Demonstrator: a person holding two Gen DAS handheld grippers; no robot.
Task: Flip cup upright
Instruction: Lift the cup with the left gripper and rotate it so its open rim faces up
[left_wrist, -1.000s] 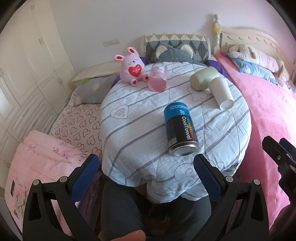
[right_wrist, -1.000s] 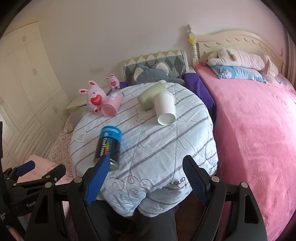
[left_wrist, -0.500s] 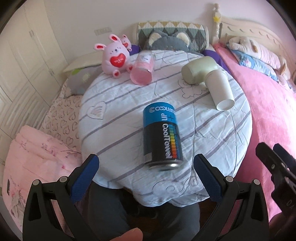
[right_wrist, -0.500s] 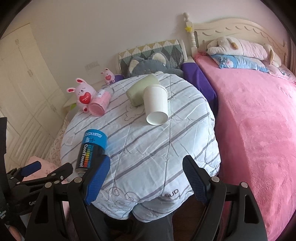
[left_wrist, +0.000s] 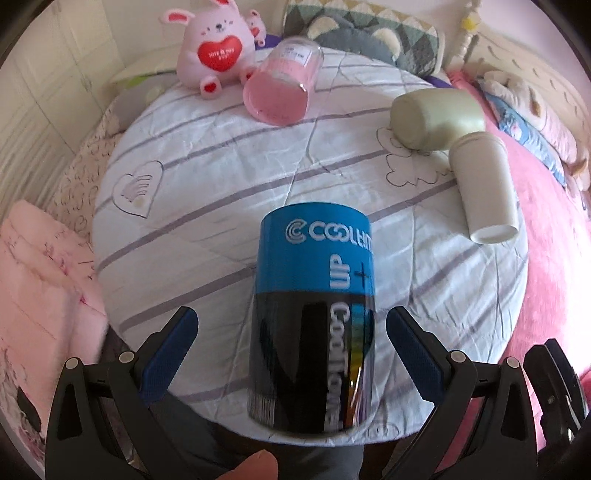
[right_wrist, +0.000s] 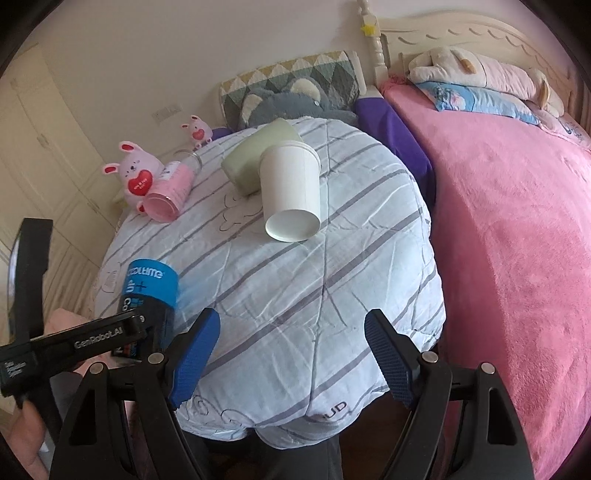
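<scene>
A blue and black cup (left_wrist: 314, 314) lies on its side on the round quilt-covered table (left_wrist: 207, 177), near the front edge. My left gripper (left_wrist: 291, 350) is open, its blue pads on either side of the cup's black end without touching it. The cup also shows in the right wrist view (right_wrist: 147, 295). A white paper cup (right_wrist: 290, 194) lies on its side further back, its mouth towards me. My right gripper (right_wrist: 291, 358) is open and empty above the table's front edge, well short of the white cup.
A pale green cup (left_wrist: 436, 118) lies on its side behind the white cup (left_wrist: 484, 188). A pink glass cup (left_wrist: 280, 88) lies on its side beside a pink rabbit toy (left_wrist: 218, 48). A pink bed (right_wrist: 517, 240) runs along the right.
My left gripper has moved forward and down, so the blue and black cup now lies between its open fingers. My right gripper has moved a little closer to the table.
</scene>
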